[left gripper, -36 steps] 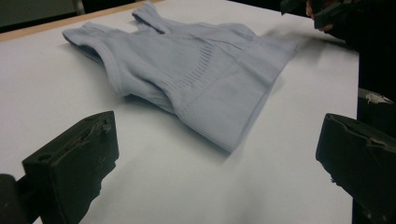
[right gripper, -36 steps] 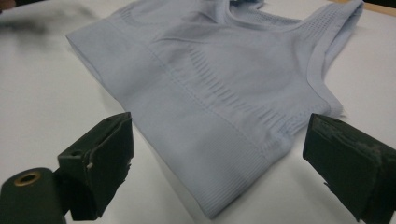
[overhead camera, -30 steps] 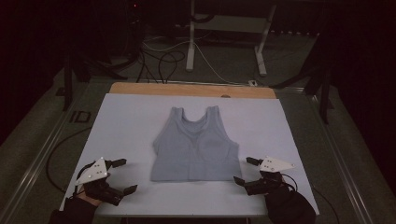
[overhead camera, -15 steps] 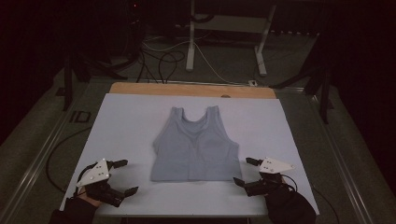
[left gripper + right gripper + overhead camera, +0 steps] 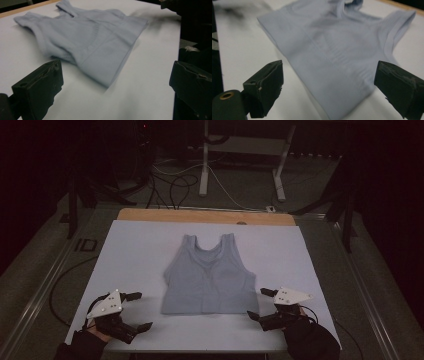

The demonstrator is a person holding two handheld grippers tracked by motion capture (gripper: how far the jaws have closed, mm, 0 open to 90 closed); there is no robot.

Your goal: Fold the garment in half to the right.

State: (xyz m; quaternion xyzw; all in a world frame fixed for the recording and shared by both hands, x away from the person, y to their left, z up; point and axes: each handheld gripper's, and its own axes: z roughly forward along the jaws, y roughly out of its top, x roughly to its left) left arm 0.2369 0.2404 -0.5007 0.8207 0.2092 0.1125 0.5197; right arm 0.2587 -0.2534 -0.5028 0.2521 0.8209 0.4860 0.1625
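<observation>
Flat on the white desk [image 5: 135, 255] lies a pale blue sleeveless top [image 5: 209, 276], straps toward the far edge, hem toward the person. Just off its lower left corner hovers the left hand-held gripper [image 5: 136, 311], jaws spread wide and empty. By the lower right corner sits the right hand-held gripper [image 5: 259, 304], jaws likewise wide apart, gripping nothing.

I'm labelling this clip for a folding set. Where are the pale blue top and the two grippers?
pale blue top [image 5: 210, 280]: high view, middle of its front.
left gripper [image 5: 134, 311]: high view, midway between its open jaws.
right gripper [image 5: 259, 304]: high view, midway between its open jaws.
</observation>
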